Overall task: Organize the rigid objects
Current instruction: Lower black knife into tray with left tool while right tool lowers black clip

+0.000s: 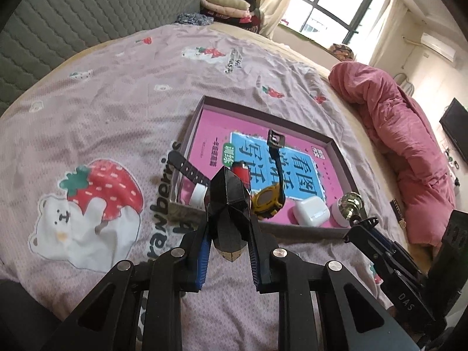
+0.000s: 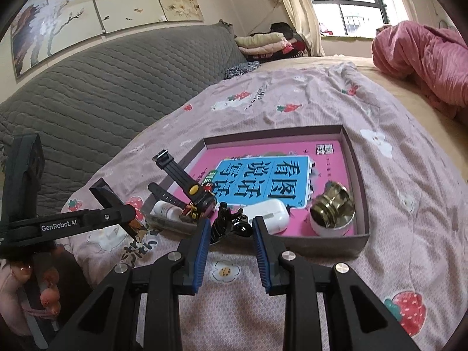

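- A pink strawberry-print bedsheet (image 1: pixel 122 111) is covering the bed, with a grey quilted headboard (image 2: pixel 96 87) at the far left and a window (image 1: pixel 330 3) letting in daylight.
- A shallow cardboard box tray (image 2: pixel 361 175) is lying on the sheet, holding a yellow-and-black wristwatch (image 1: pixel 267 201), a white earbud case (image 2: pixel 270 215) and a gold-capped jar (image 2: pixel 333 212).
- The left gripper (image 1: pixel 228 225) is clamping a black faceted block (image 1: pixel 229 201) at the tray's near edge.
- The right gripper (image 2: pixel 231 228) is hovering by the near rim, fingers apart around a black hair clip (image 2: pixel 229 222).

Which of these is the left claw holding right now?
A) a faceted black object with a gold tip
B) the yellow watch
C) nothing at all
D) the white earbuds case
A: the left gripper is closed on the faceted black object, while the white earbuds case and the yellow watch lie in the tray.
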A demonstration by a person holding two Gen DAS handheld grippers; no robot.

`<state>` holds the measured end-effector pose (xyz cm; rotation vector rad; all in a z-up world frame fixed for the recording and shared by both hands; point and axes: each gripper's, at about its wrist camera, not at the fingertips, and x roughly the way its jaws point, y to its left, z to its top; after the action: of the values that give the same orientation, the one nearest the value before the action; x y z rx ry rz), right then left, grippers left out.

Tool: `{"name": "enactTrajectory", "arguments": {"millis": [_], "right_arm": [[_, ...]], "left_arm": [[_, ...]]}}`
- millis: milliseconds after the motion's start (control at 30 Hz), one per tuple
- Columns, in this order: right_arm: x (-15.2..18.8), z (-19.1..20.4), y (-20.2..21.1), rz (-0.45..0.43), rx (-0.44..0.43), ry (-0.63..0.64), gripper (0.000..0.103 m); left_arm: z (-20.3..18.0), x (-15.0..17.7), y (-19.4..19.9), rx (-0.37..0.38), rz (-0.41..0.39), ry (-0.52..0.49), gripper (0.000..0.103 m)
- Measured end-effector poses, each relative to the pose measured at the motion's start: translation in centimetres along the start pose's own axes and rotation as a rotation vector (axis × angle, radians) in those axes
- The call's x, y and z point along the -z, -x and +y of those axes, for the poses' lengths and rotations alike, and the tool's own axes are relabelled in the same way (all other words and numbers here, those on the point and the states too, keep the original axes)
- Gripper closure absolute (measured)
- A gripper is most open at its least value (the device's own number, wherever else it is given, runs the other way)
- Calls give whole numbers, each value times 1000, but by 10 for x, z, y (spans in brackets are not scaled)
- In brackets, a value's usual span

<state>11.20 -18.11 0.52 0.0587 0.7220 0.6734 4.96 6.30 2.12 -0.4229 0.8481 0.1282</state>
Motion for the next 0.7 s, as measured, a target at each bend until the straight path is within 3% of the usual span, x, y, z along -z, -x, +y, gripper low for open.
{"name": "enactTrajectory", "arguments": {"millis": [267,700], "right_arm": [[-3,-7,-2,-5,9,-17,73],[-4,-14,-7,2,31,-32,73]], "left_arm": [[-1,-13,-8,1,-34,-31,79],[-12,-25,-38,25,-23,-84,79]]}}
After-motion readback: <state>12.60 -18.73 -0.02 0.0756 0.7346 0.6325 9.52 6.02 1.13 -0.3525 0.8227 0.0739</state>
